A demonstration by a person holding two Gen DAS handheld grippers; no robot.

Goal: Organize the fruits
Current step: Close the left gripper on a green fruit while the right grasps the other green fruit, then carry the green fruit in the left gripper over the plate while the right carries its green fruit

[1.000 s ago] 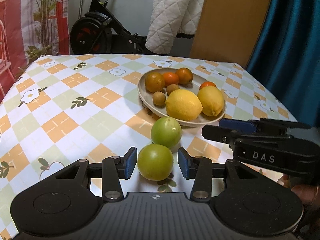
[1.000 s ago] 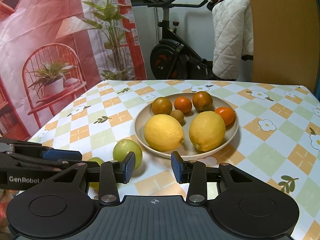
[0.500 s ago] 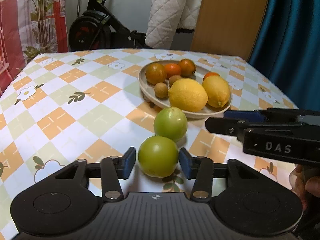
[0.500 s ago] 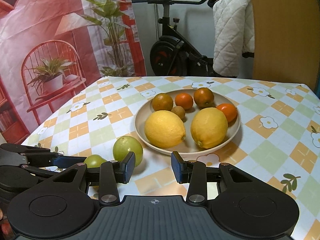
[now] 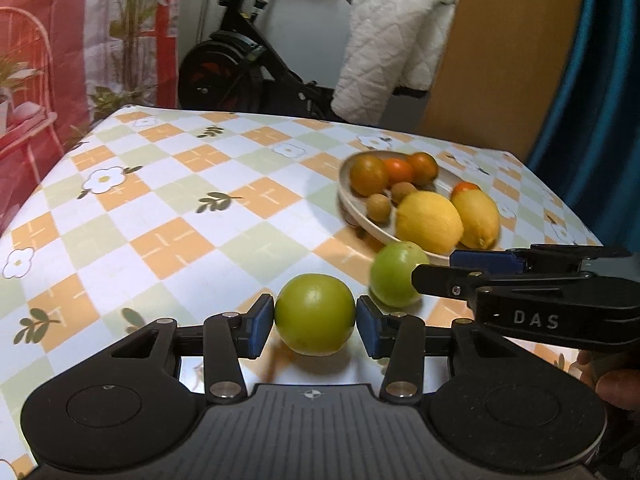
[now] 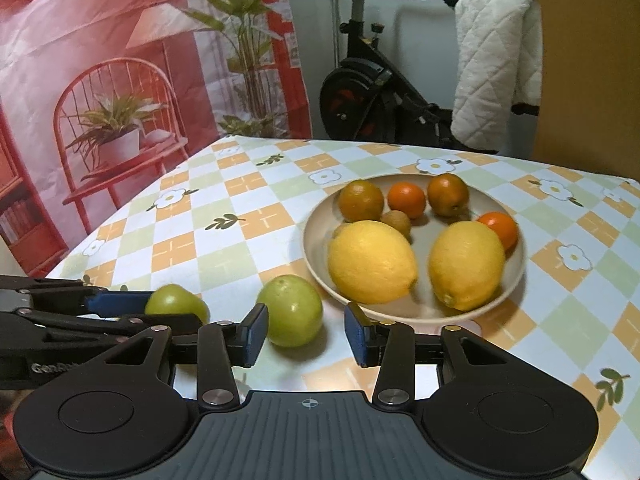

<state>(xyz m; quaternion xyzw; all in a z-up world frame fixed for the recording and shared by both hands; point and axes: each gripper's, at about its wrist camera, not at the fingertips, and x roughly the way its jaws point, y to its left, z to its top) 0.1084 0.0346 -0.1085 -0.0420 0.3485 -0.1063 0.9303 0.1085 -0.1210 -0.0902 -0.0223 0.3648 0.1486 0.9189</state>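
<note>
Two green fruits lie on the checked tablecloth in front of a beige plate [image 6: 316, 220] holding two lemons [image 6: 372, 262], small oranges and brown fruits. The nearer green fruit [image 5: 314, 314] sits between the blue pads of my left gripper [image 5: 315, 328], filling almost the whole gap, and still rests on the cloth. The other green fruit [image 6: 290, 311] lies just ahead of my right gripper [image 6: 307, 334], close to its left pad [image 6: 256, 332]. That gripper's jaws are opening and nothing is pressed between them. In the left wrist view the right gripper [image 5: 448, 270] reaches in beside this second fruit [image 5: 396, 276].
The plate [image 5: 360, 222] stands right behind the green fruits. Bare tablecloth [image 5: 180, 216] stretches to the left. An exercise bike [image 6: 372, 92], a white quilted cover [image 6: 492, 64] and a wooden panel stand beyond the table's far edge. A hand [image 5: 612, 376] shows at the lower right.
Both grippers moved forward and swung left. The near green fruit, earlier ahead of the left pads, now sits between them. The right jaws stand wider, with the second fruit beside the left pad.
</note>
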